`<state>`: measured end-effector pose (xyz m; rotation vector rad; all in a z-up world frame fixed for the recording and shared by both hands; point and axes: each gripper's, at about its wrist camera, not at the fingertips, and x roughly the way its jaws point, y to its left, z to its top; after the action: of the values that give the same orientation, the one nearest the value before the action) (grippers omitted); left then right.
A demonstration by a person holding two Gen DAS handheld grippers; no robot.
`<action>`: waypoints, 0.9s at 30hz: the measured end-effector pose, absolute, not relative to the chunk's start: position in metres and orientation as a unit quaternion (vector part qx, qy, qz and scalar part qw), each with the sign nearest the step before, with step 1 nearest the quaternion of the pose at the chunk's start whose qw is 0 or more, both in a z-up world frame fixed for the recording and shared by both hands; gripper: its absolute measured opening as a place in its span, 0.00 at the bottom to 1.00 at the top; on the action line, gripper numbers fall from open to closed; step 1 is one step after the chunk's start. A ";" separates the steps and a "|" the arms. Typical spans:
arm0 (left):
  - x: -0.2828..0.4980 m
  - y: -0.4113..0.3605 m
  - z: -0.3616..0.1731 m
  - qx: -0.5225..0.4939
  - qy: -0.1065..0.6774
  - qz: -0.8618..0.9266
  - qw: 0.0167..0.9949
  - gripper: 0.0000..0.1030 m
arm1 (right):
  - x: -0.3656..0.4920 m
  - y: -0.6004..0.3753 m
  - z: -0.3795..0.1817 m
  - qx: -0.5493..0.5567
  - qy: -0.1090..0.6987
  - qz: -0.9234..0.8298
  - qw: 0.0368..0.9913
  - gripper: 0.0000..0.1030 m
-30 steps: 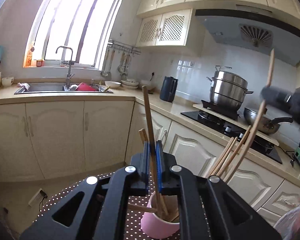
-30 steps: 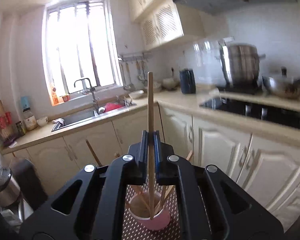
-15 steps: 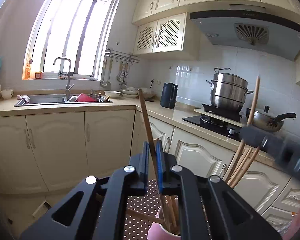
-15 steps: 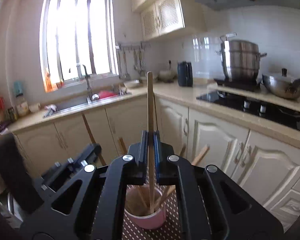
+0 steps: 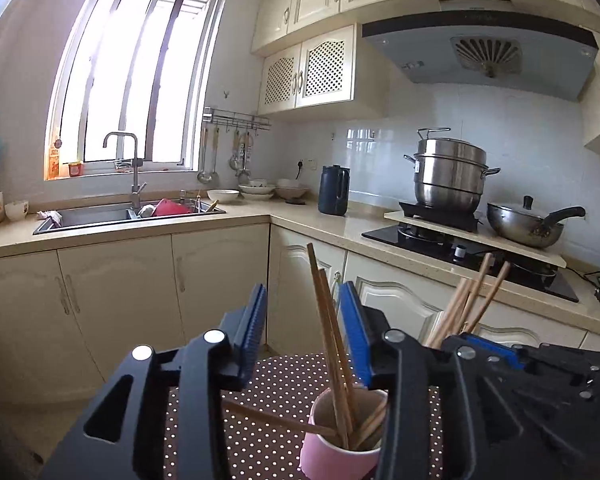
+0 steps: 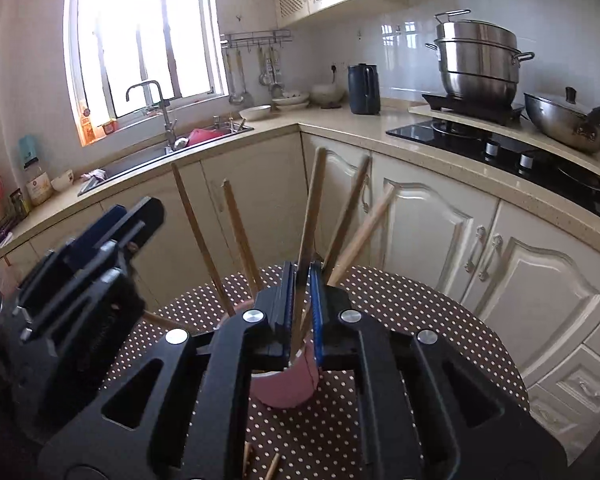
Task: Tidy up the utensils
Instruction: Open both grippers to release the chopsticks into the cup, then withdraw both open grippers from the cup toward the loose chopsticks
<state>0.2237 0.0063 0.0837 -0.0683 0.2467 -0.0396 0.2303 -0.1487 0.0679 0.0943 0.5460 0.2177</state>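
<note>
Two hand-held grippers above pink cup (image 5: 342, 428) | left hand-held gripper (image 5: 305, 334) opening, chopsticks (image 5: 328, 332) released into cup | right hand-held gripper (image 6: 301, 300) opening, chopstick (image 6: 310, 216) between pads, dropping in for upright storage

Home kitchen. L-shaped beige worktop (image 5: 260, 216) over cream cabinets; sink (image 5: 100, 216) with tap below the window (image 5: 132, 76); right of the sink, a black hob (image 5: 460, 248) carrying a steel steamer pot (image 5: 450, 176), extractor hood (image 5: 480, 52) above.
</note>
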 end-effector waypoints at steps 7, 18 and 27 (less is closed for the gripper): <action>0.208 0.013 0.092 -0.037 0.113 -0.009 0.993 0.51 | 0.218 -0.155 0.070 0.043 0.254 0.094 0.962 0.58; 0.176 0.032 0.087 -0.042 0.123 0.003 0.991 0.54 | 0.195 -0.166 0.071 0.048 0.258 0.082 0.961 0.67; 0.151 0.039 0.057 -0.045 0.164 0.001 0.985 0.54 | 0.169 -0.175 0.055 0.056 0.282 0.080 0.955 0.85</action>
<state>0.1505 0.0395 0.0569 -0.0908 0.3293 0.0014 0.1695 -0.1753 0.0545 0.1143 0.5717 0.1630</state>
